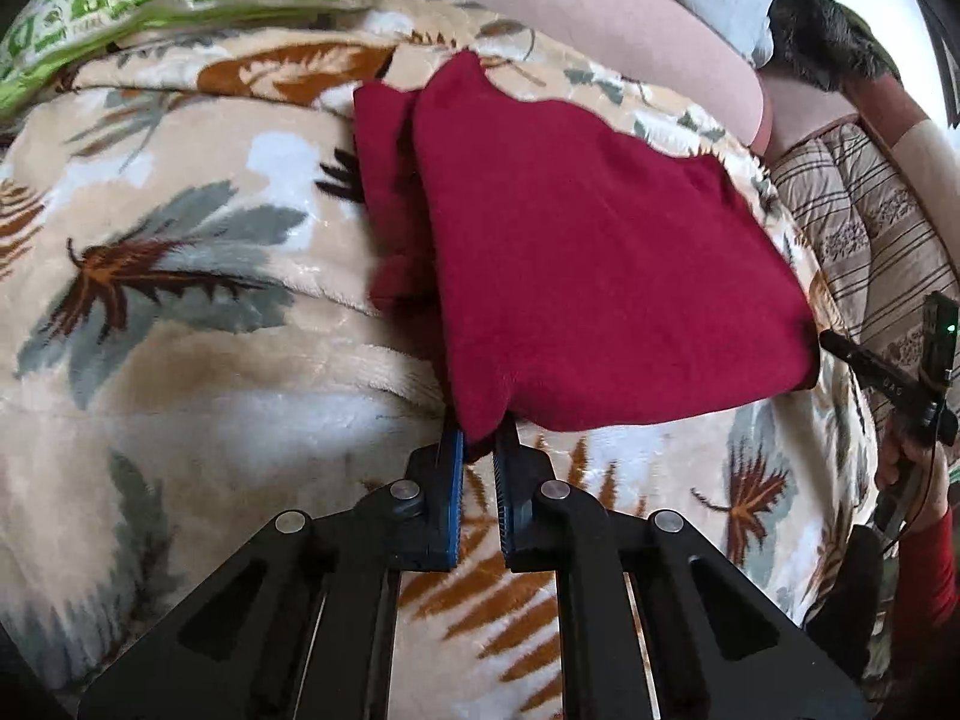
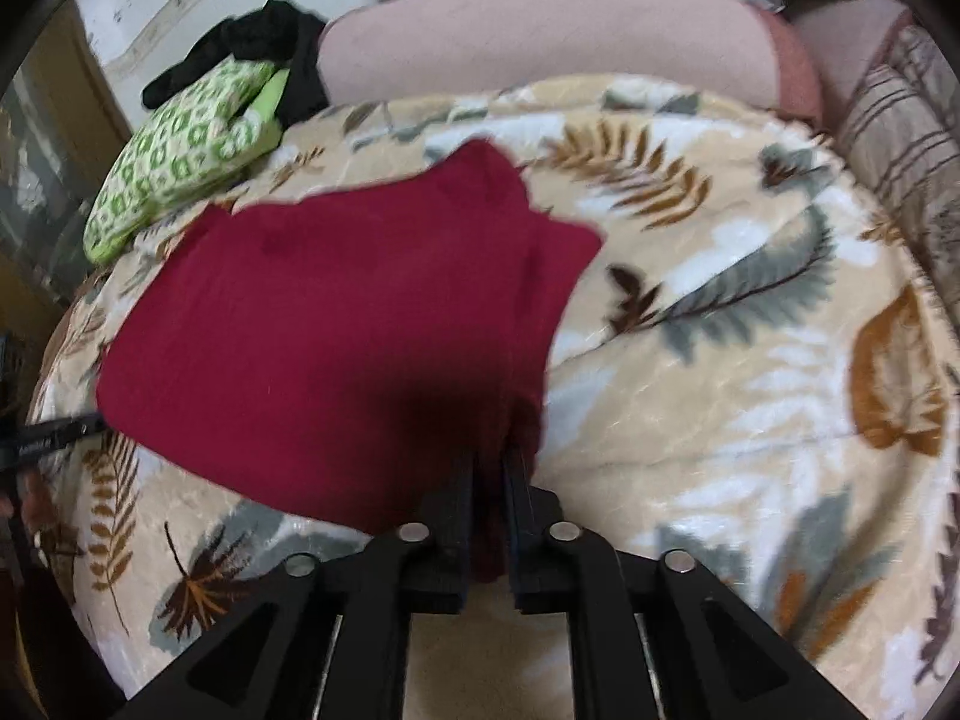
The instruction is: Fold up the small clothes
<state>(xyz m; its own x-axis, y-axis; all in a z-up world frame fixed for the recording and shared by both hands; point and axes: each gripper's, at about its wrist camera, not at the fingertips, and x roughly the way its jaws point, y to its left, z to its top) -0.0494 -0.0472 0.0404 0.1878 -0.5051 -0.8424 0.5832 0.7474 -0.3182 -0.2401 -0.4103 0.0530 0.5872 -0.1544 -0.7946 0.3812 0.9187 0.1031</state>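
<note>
Leaf-print blanket (image 1: 180, 360), red garment (image 1: 588, 252) corner pinched in left tool (image 1: 478, 438)

No legible text or labels

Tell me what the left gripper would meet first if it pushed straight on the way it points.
The red garment: the left gripper already has its near corner between the jaws. Beyond it probably lies the leaf-print blanket.

matt red knit garment (image 1: 588, 252), plush leaf-print blanket (image 1: 198, 396)
</note>
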